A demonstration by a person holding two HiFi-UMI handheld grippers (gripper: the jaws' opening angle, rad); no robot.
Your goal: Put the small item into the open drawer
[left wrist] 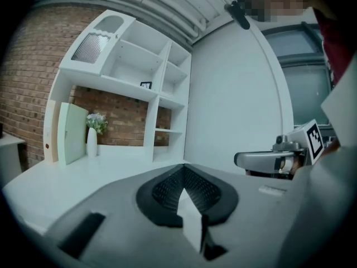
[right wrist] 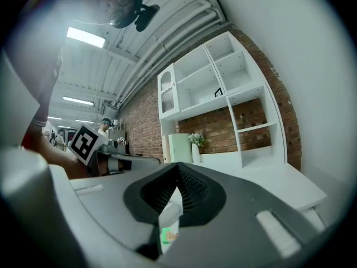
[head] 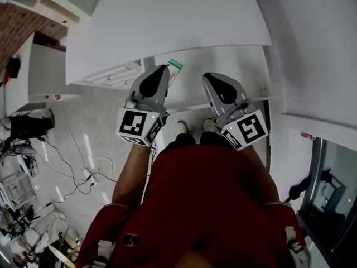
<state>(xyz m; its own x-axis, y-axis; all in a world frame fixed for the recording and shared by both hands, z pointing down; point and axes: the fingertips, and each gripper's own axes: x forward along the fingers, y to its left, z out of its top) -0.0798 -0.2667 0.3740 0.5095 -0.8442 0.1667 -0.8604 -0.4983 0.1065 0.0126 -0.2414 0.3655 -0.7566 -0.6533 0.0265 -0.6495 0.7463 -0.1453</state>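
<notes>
left claw (left wrist: 183, 167): ribbed black pads (left wrist: 164, 191) together | small item (head: 175, 67): flat, perhaps cardboard

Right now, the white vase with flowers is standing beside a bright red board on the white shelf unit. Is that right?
Not quite. The board beside the white vase is pale green, not red, as the left gripper view shows. The rest holds: the vase with its flowers stands beside it on the white shelf unit.
</notes>
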